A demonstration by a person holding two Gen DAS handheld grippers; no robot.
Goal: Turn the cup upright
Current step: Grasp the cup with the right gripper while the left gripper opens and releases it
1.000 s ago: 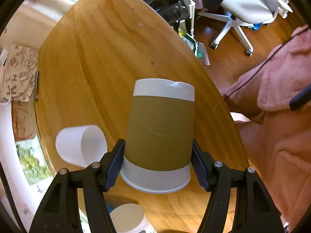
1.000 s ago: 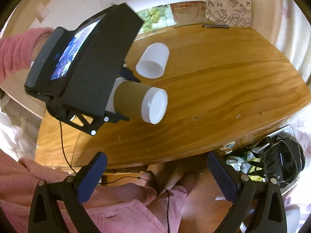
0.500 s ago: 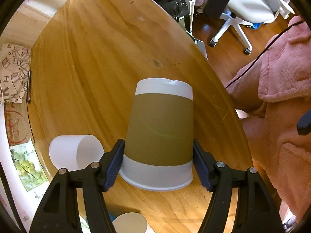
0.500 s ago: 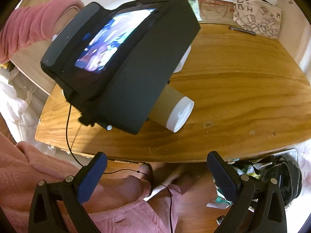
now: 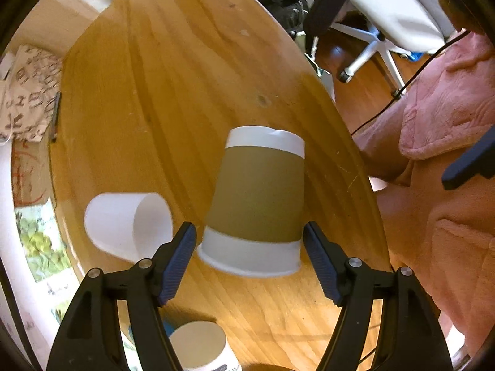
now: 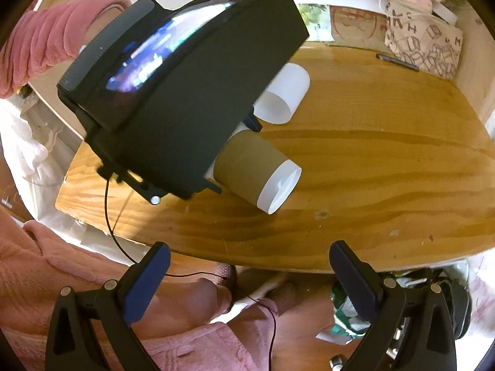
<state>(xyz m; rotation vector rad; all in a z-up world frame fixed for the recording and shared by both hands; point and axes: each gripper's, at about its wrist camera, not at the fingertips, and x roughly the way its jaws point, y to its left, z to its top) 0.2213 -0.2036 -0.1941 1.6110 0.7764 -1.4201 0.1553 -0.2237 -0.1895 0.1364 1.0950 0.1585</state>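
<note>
The wooden table [image 6: 386, 160] takes up most of the room's middle, with a white office chair [image 5: 399, 15] standing on the floor past its far edge. A patterned cloth bag [image 6: 433, 46] slumps at the table's far side, with a dark pen [image 6: 397, 61] lying just in front of it.

Over the near part of the table hangs the left gripper [image 5: 250, 249], its blue pads to either side of the brown-sleeved paper cup [image 5: 258, 199]. A sliver of gap shows beside each pad, and the picture is blurred there, so I cannot tell whether the pads truly pinch the cup. The cup lies tipped on its side, its wide rim toward the gripper and its closed base pointing away, and seems clear of the wood.

A plain white cup [image 5: 130, 224] lies on its side just left of it, on the tabletop. A third cup [image 5: 198, 347] shows at the near edge.

The right gripper [image 6: 249, 281] hovers off the table's edge above the person's lap, jaws wide apart with nothing between them.
</note>
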